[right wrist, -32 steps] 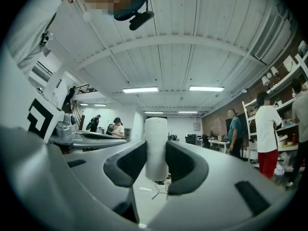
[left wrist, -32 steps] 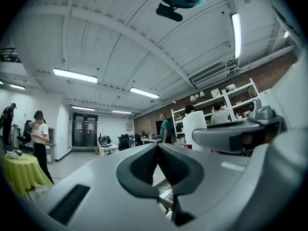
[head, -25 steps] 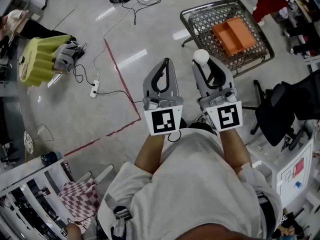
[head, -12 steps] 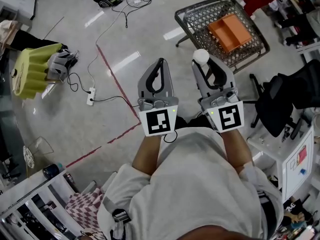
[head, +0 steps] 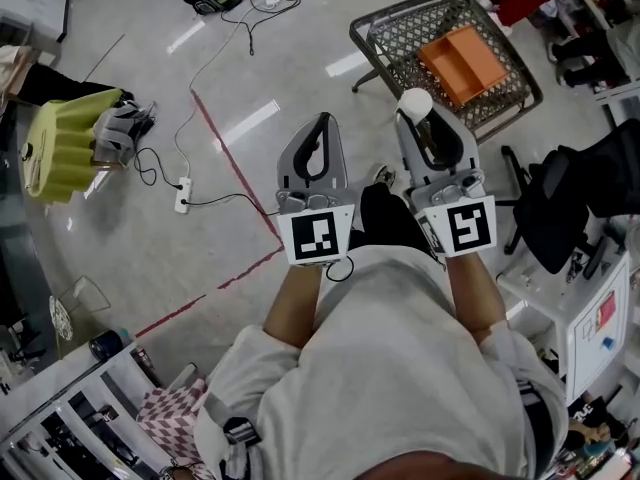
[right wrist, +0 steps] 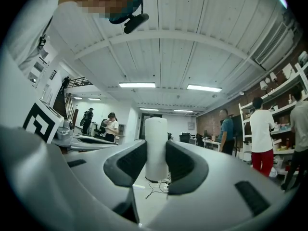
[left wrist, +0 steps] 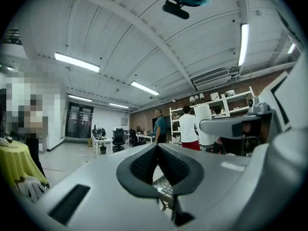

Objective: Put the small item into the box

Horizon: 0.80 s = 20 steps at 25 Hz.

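The small item is a white cylinder (head: 414, 102), upright between the pads of my right gripper (head: 418, 118), which is shut on it. In the right gripper view the cylinder (right wrist: 156, 148) fills the gap between the dark pads (right wrist: 126, 163), and the gripper (right wrist: 156, 163) points across the room. My left gripper (head: 321, 120) is held beside it, jaws closed tip to tip with nothing in them; its tips meet at the left gripper (left wrist: 156, 148). The box is an orange tray (head: 462, 61) inside a wire basket (head: 400, 18) on the floor, ahead and right of the right gripper.
A red tape line (head: 235, 163) runs across the grey floor, with a power strip (head: 183, 194) and cables left of it. A yellow-green bundle (head: 65, 143) lies far left. A black office chair (head: 575, 203) and white cabinet (head: 580, 318) stand at right. People (left wrist: 188, 126) stand by shelves.
Both grippers keep their pose; the right one has shifted slightly right with the cylinder. A dark trouser leg and shoe have come into view between the grippers.
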Each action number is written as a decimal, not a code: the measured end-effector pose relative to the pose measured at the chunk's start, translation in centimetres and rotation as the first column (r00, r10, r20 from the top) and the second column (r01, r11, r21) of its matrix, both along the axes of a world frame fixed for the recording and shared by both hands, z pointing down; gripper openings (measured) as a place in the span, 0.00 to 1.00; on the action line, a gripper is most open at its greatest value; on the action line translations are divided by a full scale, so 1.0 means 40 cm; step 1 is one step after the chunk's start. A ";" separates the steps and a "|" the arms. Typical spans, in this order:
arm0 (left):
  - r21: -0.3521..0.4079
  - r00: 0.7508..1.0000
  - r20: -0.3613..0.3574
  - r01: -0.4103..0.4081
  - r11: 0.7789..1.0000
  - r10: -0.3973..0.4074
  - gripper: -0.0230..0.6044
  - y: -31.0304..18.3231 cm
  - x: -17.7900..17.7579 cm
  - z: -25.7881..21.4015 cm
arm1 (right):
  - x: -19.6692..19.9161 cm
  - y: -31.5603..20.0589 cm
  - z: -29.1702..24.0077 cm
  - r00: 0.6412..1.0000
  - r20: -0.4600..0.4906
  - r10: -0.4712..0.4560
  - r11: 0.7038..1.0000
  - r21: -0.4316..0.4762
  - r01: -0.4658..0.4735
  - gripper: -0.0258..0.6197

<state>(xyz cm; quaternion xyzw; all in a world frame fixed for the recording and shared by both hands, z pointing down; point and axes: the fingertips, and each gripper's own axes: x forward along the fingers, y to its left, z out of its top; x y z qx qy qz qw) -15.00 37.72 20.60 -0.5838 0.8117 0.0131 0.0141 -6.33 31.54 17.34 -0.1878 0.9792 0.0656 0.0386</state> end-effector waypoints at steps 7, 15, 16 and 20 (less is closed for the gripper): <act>-0.005 0.999 0.006 -0.034 0.999 0.034 0.05 -0.138 -0.044 -0.005 | -0.076 -0.112 0.009 1.000 0.006 -0.021 0.999 -0.044 0.021 0.22; -0.046 0.988 0.022 -0.155 0.987 0.156 0.05 -0.427 -0.033 0.005 | -0.076 -0.385 0.017 0.999 0.022 0.039 0.998 -0.053 -0.038 0.22; -0.053 0.984 0.011 -0.178 0.983 0.179 0.05 -0.464 -0.028 0.009 | -0.070 -0.417 0.019 0.998 0.027 0.053 0.997 -0.059 -0.051 0.22; -0.057 0.969 -0.004 -0.248 0.967 0.248 0.05 -0.619 0.029 0.010 | -0.004 -0.553 0.036 0.992 0.039 0.118 0.990 -0.086 -0.114 0.22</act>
